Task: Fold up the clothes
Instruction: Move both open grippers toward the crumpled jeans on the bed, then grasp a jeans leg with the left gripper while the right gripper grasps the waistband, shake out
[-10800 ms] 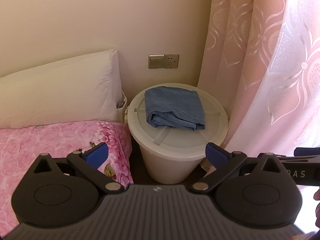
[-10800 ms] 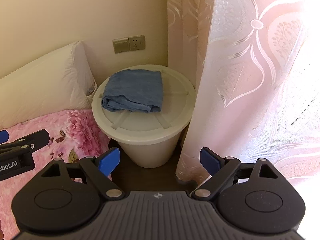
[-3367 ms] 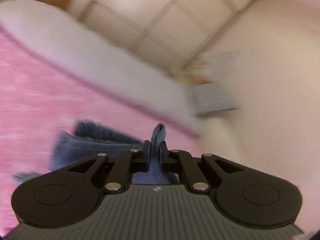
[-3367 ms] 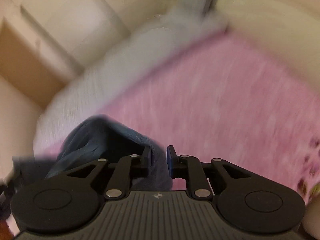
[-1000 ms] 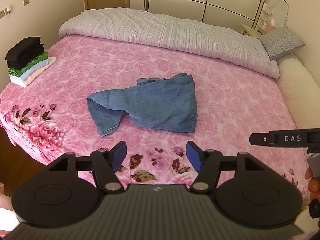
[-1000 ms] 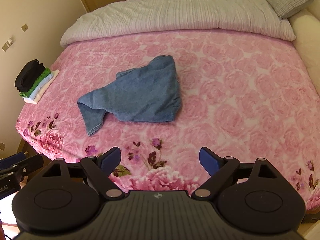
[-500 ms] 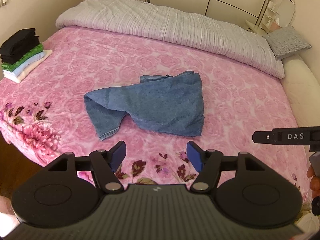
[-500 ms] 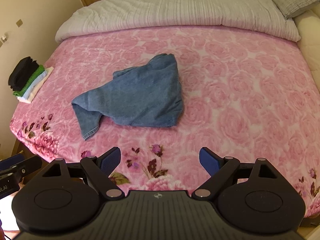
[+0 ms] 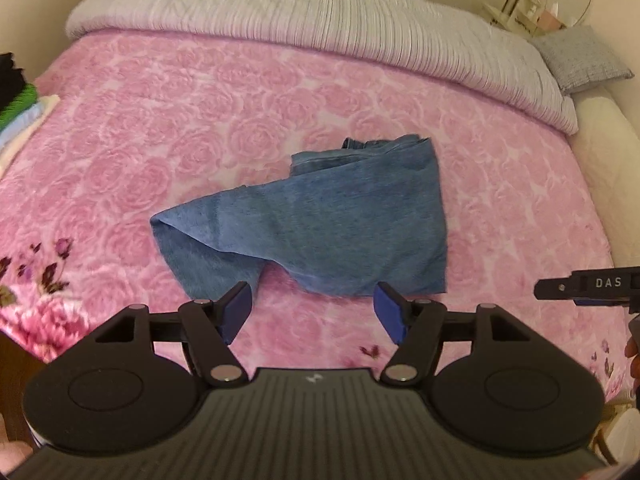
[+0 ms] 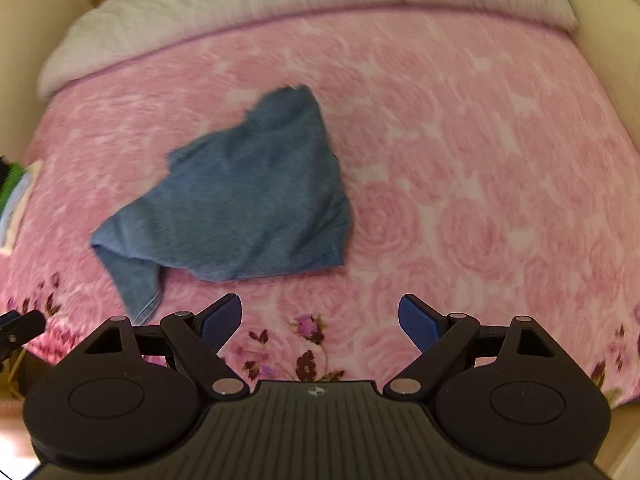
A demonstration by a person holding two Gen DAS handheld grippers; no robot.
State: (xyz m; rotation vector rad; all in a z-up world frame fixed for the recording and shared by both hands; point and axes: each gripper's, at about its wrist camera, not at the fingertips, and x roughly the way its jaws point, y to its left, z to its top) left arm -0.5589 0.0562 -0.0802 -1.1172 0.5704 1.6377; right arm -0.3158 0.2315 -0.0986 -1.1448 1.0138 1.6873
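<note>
Both your grippers, left gripper [image 9: 314, 310] & right gripper [image 10: 320, 320], gape wide, holding nothing, above the bed [image 9: 200, 120]; blue garment [image 9: 320, 216] lies crumpled, part-folded.

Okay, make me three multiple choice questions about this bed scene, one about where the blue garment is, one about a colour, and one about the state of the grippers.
1. Where does the crumpled blue denim garment lie?
A. on the pink rose-patterned bedspread
B. on the floor
C. on the grey pillow

2. What colour is the ribbed duvet at the far end of the bed?
A. green
B. light grey
C. black

3. How do the left gripper and right gripper stand?
A. both shut on cloth
B. one open, one shut
C. both open, empty

A: bedspread shows all around the garment.
B: pale grey ribs are visible.
C: blue pads stand apart, nothing between them.
</note>
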